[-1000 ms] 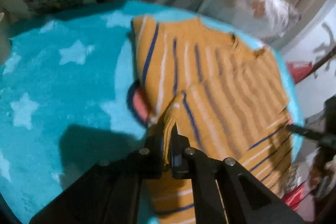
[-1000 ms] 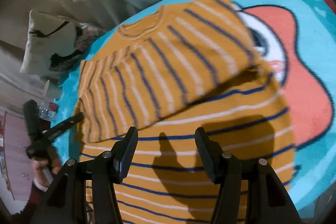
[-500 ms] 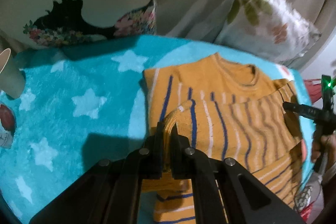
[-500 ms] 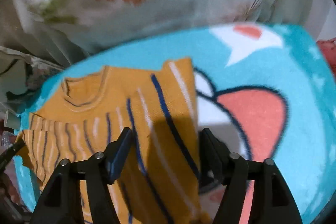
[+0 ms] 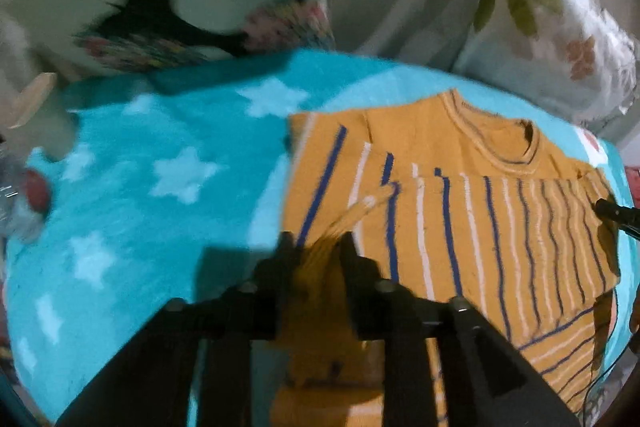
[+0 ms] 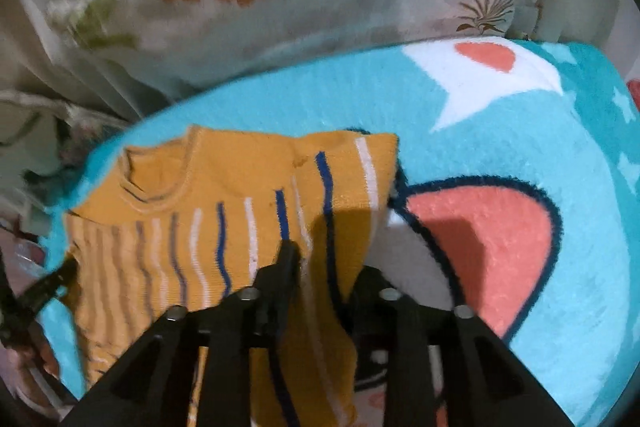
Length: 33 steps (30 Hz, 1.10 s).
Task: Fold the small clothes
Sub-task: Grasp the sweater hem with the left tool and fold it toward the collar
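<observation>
Since a second ago, the left claw (image 5: 314, 243) has let go: its jaws are opening around the folded sleeve of the mustard-yellow knit jumper with blue and white stripes (image 5: 460, 227), which lies ahead and right on the turquoise star-patterned fleece blanket (image 5: 168, 163). Right claw (image 6: 324, 259), swung to the jumper's other edge, is closing over it; a clean pinch at the hem would probably keep the fold straight.
</observation>
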### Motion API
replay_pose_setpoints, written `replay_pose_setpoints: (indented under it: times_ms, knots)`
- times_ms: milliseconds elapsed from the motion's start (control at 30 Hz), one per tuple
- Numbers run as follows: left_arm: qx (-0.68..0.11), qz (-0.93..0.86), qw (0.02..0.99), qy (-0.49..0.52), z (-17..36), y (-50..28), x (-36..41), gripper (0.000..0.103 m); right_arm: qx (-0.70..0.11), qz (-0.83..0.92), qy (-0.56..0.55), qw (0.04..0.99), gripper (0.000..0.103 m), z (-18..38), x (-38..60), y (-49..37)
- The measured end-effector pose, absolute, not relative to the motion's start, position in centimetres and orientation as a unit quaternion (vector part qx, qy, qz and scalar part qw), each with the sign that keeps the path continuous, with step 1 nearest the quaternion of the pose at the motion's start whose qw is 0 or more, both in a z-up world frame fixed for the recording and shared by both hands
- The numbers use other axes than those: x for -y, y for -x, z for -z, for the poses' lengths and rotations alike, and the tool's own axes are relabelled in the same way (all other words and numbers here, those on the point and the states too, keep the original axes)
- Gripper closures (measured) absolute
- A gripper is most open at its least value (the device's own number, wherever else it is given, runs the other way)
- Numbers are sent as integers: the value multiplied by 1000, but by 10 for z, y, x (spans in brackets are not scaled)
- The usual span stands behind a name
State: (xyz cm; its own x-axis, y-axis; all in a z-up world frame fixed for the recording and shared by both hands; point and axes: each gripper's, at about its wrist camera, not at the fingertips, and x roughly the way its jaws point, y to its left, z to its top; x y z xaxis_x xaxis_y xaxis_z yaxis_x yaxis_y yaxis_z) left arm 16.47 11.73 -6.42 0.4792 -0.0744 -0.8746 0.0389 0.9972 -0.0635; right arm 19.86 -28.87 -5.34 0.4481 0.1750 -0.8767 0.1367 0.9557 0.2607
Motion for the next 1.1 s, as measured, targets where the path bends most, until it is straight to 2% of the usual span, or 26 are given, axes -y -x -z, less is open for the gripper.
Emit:
replay_pose_setpoints:
  times_ms: [33,100,133,400,467,500,667,900,1000,1067,1100]
  knots:
    - [-502,24,865,17,57,-154,-121,58,-517,-16,-156,842,64,50,293,-194]
    - [-492,5,870,26,47,-128,-132,46,-505,-28,-173,845,63,47,302,-184]
    - [-494,-3,868,39,46,-114,-141,43,-504,-35,-184,843,62,50,306,-178]
    - [-558,17,823,104,87,-45,-161,43,-500,-97,-351,786,61,85,344,-101]
    - [-564,39,817,116,94,-38,-159,43,-496,-104,-394,767,52,93,346,-74]
    - [-565,51,815,120,97,-34,-158,43,-499,-102,-403,760,52,97,344,-61]
    - [-558,117,816,97,103,-7,-147,42,-478,-87,-413,770,52,103,322,5]
    - [-546,207,809,72,102,53,-139,30,-449,-45,-439,777,52,110,291,108]
    - [-543,235,804,64,103,68,-136,28,-443,-37,-446,777,51,113,278,139]
    - [-541,252,799,69,105,76,-135,27,-449,-34,-446,774,41,115,270,152]
    - [-541,257,798,72,106,80,-136,26,-463,-26,-441,768,39,120,265,157]
